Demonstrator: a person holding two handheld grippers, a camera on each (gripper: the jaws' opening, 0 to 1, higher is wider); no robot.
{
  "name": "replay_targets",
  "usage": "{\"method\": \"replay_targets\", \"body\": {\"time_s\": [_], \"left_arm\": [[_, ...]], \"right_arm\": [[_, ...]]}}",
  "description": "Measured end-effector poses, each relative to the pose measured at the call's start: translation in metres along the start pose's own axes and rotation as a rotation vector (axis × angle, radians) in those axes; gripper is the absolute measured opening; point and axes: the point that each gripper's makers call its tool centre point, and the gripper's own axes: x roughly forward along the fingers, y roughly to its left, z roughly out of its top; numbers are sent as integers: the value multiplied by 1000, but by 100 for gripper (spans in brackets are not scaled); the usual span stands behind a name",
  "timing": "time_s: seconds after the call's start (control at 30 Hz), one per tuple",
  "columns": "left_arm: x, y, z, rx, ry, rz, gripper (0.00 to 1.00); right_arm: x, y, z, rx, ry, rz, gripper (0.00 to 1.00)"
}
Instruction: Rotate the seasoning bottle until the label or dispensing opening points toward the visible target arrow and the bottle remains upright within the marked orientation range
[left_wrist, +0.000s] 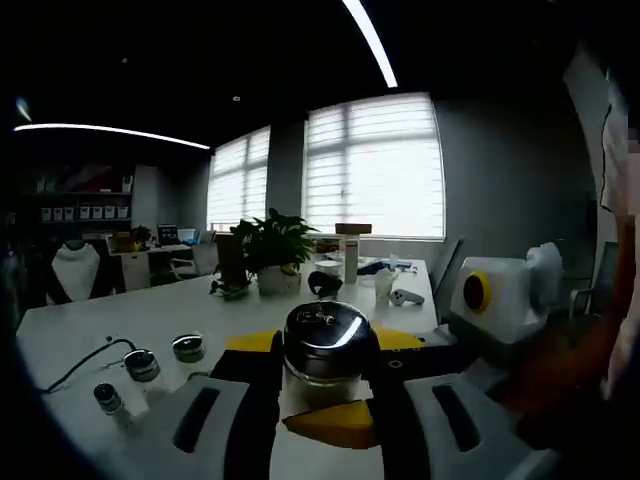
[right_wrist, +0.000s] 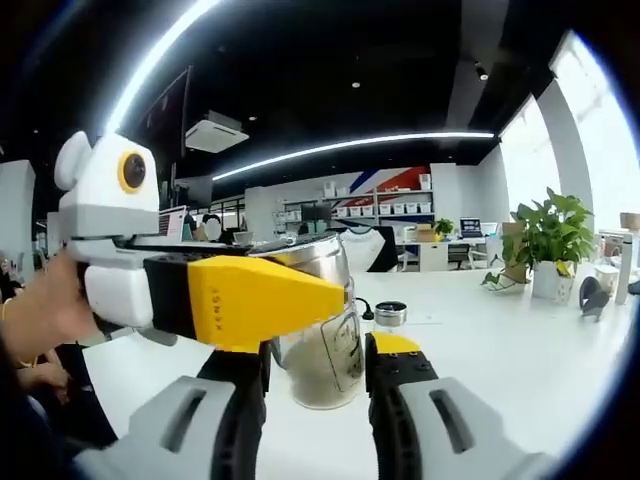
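- The seasoning bottle (right_wrist: 322, 345), clear-walled with a shiny metal cap (left_wrist: 325, 335), stands upright on the white worktop (left_wrist: 150, 310).
- The left gripper (left_wrist: 325, 395) jaws sit either side of it; contact cannot be told.
- The right gripper (right_wrist: 318, 385) jaws flank its base, apparently released.
- It looks rigid, smooth and slippery, part-filled with granules; best held low on the body.

Seasoning bottle (left_wrist: 327, 345): shiny silver-chrome cap, clear glass body, pale beige-grey contents seen in right gripper view (right_wrist: 322, 345).
Left gripper (left_wrist: 325, 395): grey bodies, black inner faces, yellow tips at 10 and 2 o'clock of the cap.
Right gripper (right_wrist: 316, 385): same grey, black and yellow.
Table (left_wrist: 110, 315): plain white.
Potted plant (left_wrist: 272, 245), at 12 o'clock from bottle: dark green leaves, white pot.
Small jars (left_wrist: 160, 360), at 9 o'clock: dark lids.
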Motion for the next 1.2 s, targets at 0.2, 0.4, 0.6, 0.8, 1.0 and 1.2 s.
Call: {"method": "replay_targets", "body": {"time_s": [0.2, 0.4, 0.6, 0.8, 1.0, 1.2], "left_arm": [[-9, 4, 0, -16, 22, -79, 35], [-19, 6, 0, -21, 34, -131, 35], [-24, -5, -7, 23, 64, -214, 35], [-24, -15, -19, 33, 113, -305, 35], [-27, -15, -23, -8, 148, -365, 35], [-31, -17, -23, -10, 158, -402, 35]], "right_arm": [[-4, 22, -10, 11, 42, 183, 44], [-5, 35, -14, 42, 50, 277, 78], [-4, 46, -21, -22, 89, 349, 90], [-6, 43, -16, -11, 70, 357, 80], [-9, 38, -17, 15, 68, 360, 75], [-13, 40, -20, 43, 66, 387, 62]]}}
